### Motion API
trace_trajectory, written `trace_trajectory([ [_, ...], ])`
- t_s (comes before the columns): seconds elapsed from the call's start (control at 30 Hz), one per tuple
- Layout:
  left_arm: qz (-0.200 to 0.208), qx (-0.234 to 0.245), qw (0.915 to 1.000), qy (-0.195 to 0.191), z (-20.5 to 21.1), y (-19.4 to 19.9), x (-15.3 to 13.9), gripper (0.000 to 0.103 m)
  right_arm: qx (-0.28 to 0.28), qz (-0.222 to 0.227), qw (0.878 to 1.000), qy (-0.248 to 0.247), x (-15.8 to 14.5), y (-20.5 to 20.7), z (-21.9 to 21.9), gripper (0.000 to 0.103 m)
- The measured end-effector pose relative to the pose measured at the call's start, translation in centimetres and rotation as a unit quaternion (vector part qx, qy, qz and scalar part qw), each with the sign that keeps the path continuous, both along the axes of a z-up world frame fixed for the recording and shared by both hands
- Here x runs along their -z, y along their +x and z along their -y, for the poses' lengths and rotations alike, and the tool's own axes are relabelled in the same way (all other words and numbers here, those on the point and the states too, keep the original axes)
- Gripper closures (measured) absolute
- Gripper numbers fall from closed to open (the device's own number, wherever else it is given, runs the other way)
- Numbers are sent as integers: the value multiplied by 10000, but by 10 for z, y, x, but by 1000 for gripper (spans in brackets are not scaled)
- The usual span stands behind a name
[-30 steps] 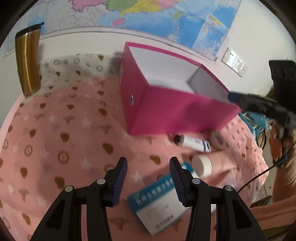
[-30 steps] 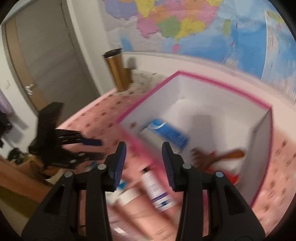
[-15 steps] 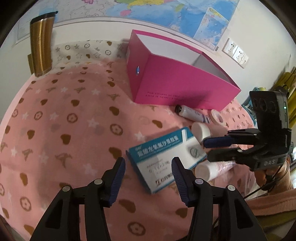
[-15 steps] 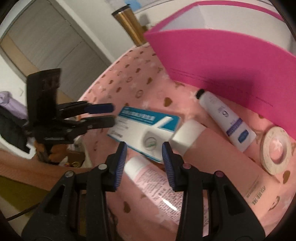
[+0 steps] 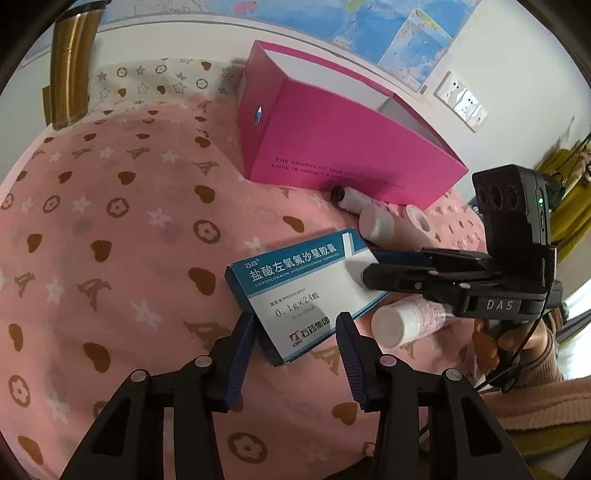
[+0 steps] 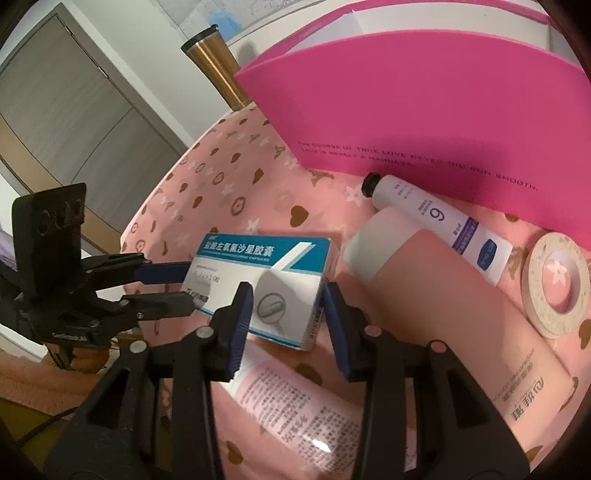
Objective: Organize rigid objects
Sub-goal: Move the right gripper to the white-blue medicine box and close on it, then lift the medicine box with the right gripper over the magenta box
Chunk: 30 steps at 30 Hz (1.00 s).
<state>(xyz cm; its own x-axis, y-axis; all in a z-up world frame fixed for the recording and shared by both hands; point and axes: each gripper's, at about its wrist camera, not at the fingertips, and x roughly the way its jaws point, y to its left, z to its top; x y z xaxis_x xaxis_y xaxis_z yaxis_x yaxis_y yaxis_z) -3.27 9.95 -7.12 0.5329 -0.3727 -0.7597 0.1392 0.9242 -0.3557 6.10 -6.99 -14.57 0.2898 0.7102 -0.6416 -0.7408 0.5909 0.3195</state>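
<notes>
Left wrist view: my left gripper (image 5: 295, 334) is closing around the near end of the blue-and-white medicine box (image 5: 299, 291), pads not yet pressing it. My right gripper (image 6: 288, 299) straddles the box's other end, jaws partly open, just clear of its sides. It lies flat on the pink patterned cloth (image 5: 110, 240), just in front of the pink storage box (image 5: 343, 147), beside a white-capped bottle (image 5: 399, 325).

my pink patterned tablecloth (image 5: 110, 221) under everything, gold tumbler (image 5: 70, 66) standing by the wall, map (image 5: 369, 22) above it, wall sockets (image 5: 461, 99) off right, grey door (image 6: 74, 122)
</notes>
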Motion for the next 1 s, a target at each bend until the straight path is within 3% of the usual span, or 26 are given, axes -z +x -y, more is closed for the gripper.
trace_trajectory([
  [0.33,332,-69,9994,71,1,-4,-21,58,19,224,9996,198,-20,-14,9,60],
  [0.63,812,94,9965,154,12,1,-54,58,144,576,9972,463,-53,-24,27,60],
  [1.0,1120,225,9931,266,28,17,-79,57,334,907,9934,614,-81,-22,46,60],
])
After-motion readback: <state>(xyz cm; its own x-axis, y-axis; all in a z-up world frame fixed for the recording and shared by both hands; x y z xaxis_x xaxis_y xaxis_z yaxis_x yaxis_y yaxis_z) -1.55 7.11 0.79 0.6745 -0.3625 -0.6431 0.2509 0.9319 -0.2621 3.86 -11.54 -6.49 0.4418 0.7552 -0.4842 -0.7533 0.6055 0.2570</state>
